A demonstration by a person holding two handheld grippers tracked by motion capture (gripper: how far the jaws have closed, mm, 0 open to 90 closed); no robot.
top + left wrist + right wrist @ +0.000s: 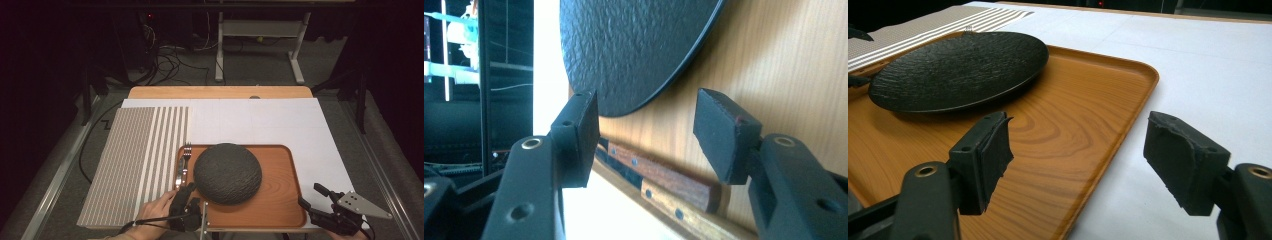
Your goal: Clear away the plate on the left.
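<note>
plate (227,172) on tray (280,200), fork (186,152) left

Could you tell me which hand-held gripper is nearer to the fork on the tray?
Left. The left hand-held gripper sits open right at the fork handle's near end; the right hand-held gripper is off the tray's opposite, right corner.

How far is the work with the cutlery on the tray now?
Done: the black plate sits on the wooden tray, with the fork and a wooden-handled utensil along the tray's left edge.

In hand: the left gripper, jaws open, is at the handles, gripping nothing.

Left: closing on a handle. The right gripper waits open at the tray's right edge.
</note>
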